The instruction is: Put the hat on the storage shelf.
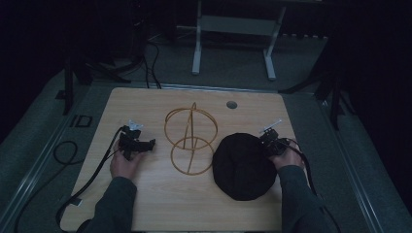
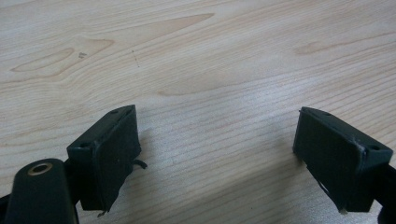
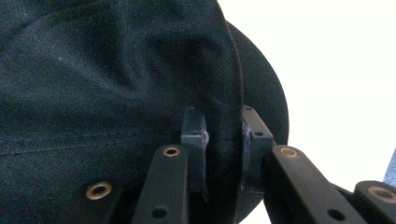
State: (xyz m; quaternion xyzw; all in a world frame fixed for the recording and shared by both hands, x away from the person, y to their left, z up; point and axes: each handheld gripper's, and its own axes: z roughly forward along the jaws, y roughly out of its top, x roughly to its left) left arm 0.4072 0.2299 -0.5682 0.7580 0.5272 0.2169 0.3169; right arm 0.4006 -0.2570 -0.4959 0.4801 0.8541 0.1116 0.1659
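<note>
Setting: wooden table (image 1: 145, 204) in a dark room, floor cables behind.
High view: wire stand (image 1: 190, 141) at centre; black cap (image 1: 243, 167) near right; left gripper (image 1: 137, 144) rests left of the stand; right gripper (image 1: 270, 141) at the cap's right edge.
Left gripper view: jaws released wide over bare wood, apparently idle.
Right gripper view: right gripper (image 3: 223, 140) clenched on the cap (image 3: 93, 84) at its seam, probably to lift it toward the stand.

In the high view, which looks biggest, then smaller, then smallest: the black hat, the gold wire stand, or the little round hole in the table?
1. Black hat and gold wire stand: too close to rank; the hat is solid, the stand is thin wire.
2. Round hole: clearly smallest.
</note>
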